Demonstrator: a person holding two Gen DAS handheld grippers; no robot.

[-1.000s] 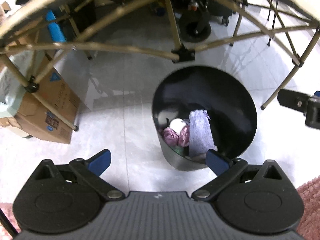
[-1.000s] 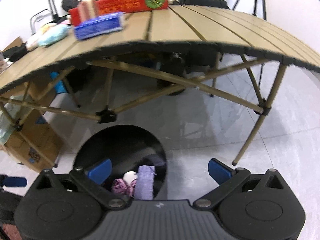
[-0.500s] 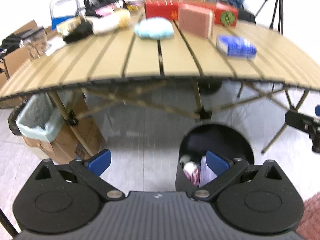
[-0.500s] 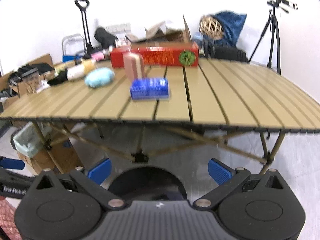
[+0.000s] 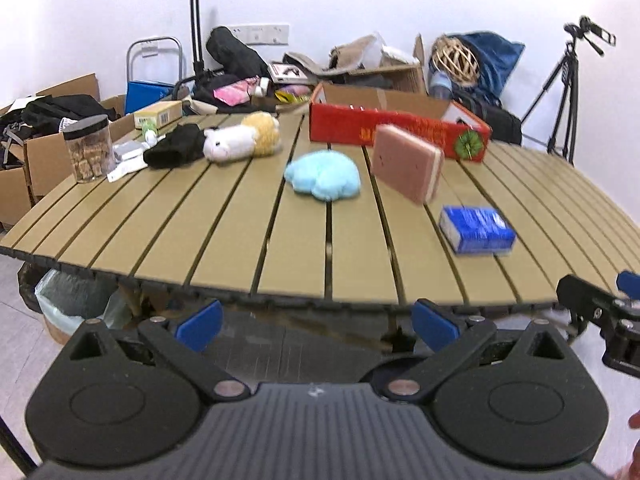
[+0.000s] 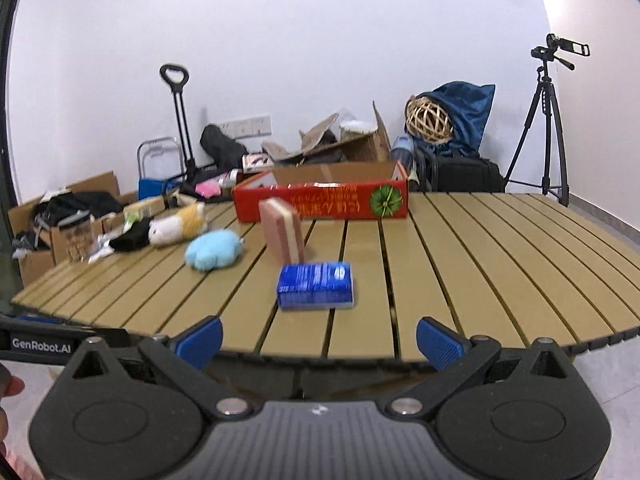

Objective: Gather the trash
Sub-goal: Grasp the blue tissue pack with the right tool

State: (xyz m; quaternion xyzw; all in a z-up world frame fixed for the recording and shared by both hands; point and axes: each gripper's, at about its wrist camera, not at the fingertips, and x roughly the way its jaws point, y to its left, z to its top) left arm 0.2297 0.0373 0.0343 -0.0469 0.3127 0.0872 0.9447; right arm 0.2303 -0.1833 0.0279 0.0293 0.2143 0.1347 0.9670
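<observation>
The slatted tan worktop [image 5: 248,216] fills the middle of both views. At its far edge, upper centre of the frame, sits a long red cardboard box [image 5: 400,130], open on top; its contents cannot be seen from this angle. At the left edge of the left wrist view a clear jar with a black lid [image 5: 88,148] stands upright, holding brownish pieces that are too small to identify. Below the worktop's near edge, lower left, a bin lined with a pale green bag [image 5: 72,304] is partly hidden by the slats, and what it holds cannot be made out.

On the worktop, a blue packet [image 6: 316,285] lies flat in the centre of the right wrist view, just ahead of the right gripper [image 6: 319,340]. Behind it a pink block [image 6: 283,236] stands on edge, tilted. Left of that lie a light blue plush [image 6: 214,255] and a white and yellow plush toy [image 5: 240,141] touching a black cloth [image 5: 174,152].

The left gripper [image 5: 318,322] hangs below the near edge, jaws wide apart and holding nothing. The right gripper's jaws are likewise spread and bare. Its black body is cut off at the right edge of the left wrist view. Motion blur softens the packet's print.
</observation>
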